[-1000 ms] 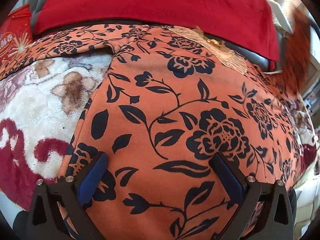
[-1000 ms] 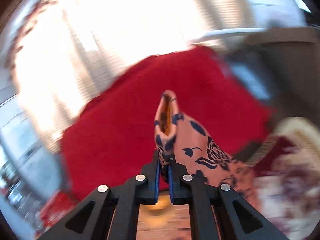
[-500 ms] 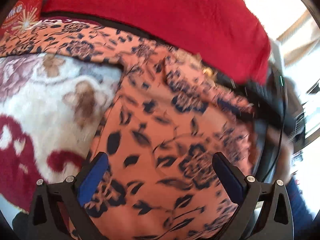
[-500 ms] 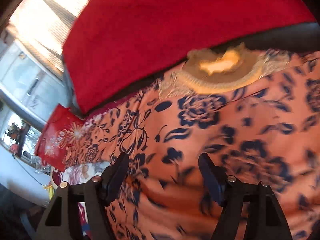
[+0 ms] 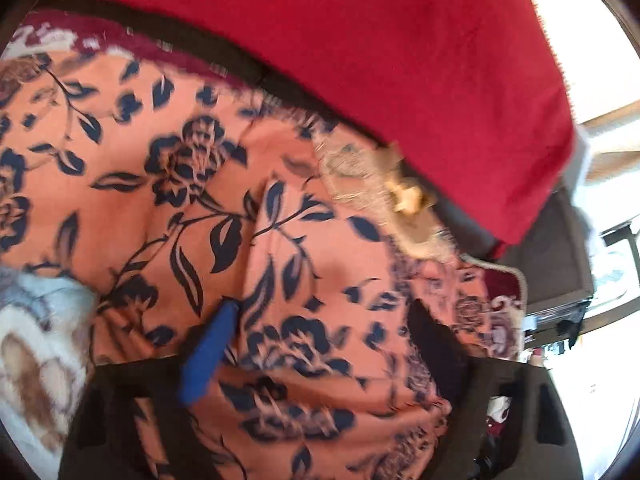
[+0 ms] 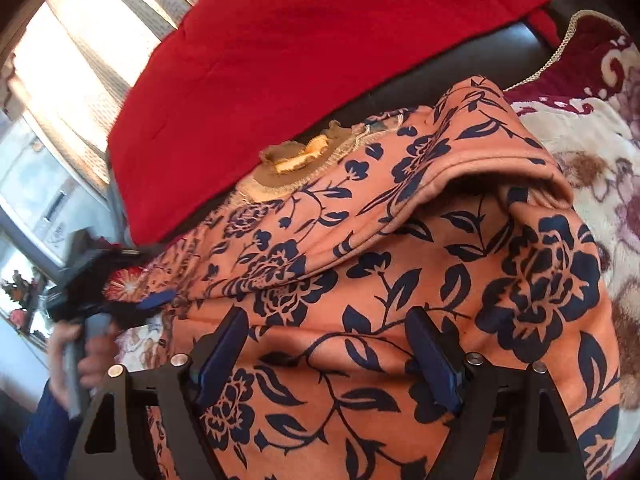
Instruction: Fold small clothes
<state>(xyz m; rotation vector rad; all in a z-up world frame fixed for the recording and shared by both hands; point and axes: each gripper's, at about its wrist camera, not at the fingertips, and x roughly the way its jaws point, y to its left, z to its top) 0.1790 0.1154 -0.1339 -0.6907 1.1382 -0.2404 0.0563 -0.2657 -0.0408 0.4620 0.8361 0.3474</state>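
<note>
On the blanket [image 6: 592,152], the top [image 6: 460,288] looks soft, light — take its far hem; both grippers [image 5: 320,344] [image 6: 332,352] spread.

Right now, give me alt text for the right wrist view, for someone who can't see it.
An open right hand-held gripper hangs over an orange floral garment with one flap folded across it. A tan collar lies by a red cloth; the left hand-held gripper is at the garment's left edge.
</note>
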